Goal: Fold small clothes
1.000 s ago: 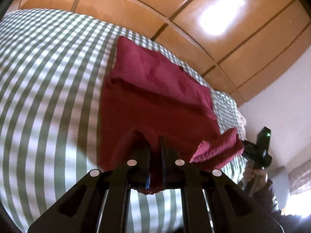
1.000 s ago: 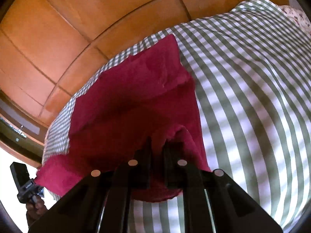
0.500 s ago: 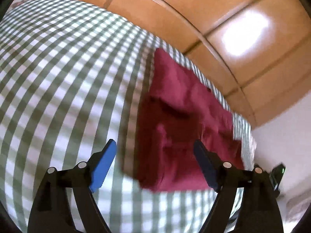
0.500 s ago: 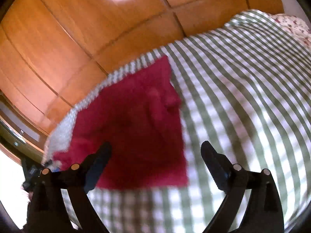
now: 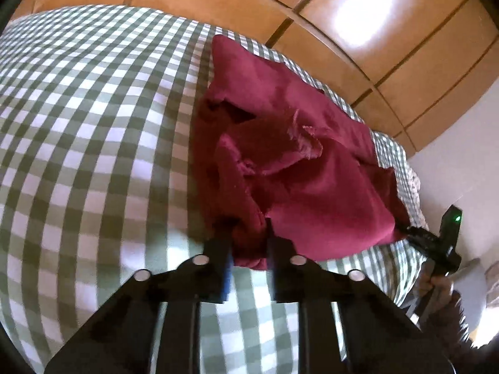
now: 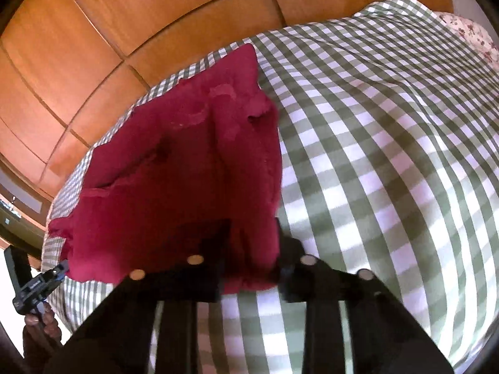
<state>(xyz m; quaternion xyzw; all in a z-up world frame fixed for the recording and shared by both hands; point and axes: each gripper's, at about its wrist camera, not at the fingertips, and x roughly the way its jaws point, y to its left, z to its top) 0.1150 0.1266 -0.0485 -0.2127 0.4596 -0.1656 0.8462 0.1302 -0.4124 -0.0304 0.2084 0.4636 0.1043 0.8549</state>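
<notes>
Gripping: my left claw (image 5: 248, 243) is closing on the near left corner of the red garment (image 5: 290, 168), a bunched wad of cloth between its fingers, which press into it.
Other claw: my right claw (image 6: 249, 249) is closing on the near right corner of the same garment (image 6: 187, 168), cloth pinched between its fingers.
Garment place: it lies crumpled on the checked bedspread (image 5: 93, 131), close to the bed's far edge, its near hem at my fingertips.
Risk, thin bite: I judge each pinch may hold only a fold of the top layer; lifting could peel that layer off and leave the rest behind.
Risk, uneven pull: if one claw rises ahead of the other, the hem could skew and the fold land crooked.
Risk, bunching: the middle is already rumpled and lumpy, so a fold laid over it would likely trap creases.
Risk, bedspread: I cannot tell whether either claw has caught the checked cloth beneath; if so, it would lift too.
Risk, edge: a hard push toward the far side could slide the garment off the bed.
Surface: soft, green-and-white checks, slightly wavy, likely to give under pressure.
Room: glossy wooden panelled doors (image 6: 124, 31) stand beyond the bed, with a pale wall (image 5: 461, 143) to the right and floral fabric (image 6: 467, 31) at the far right.
</notes>
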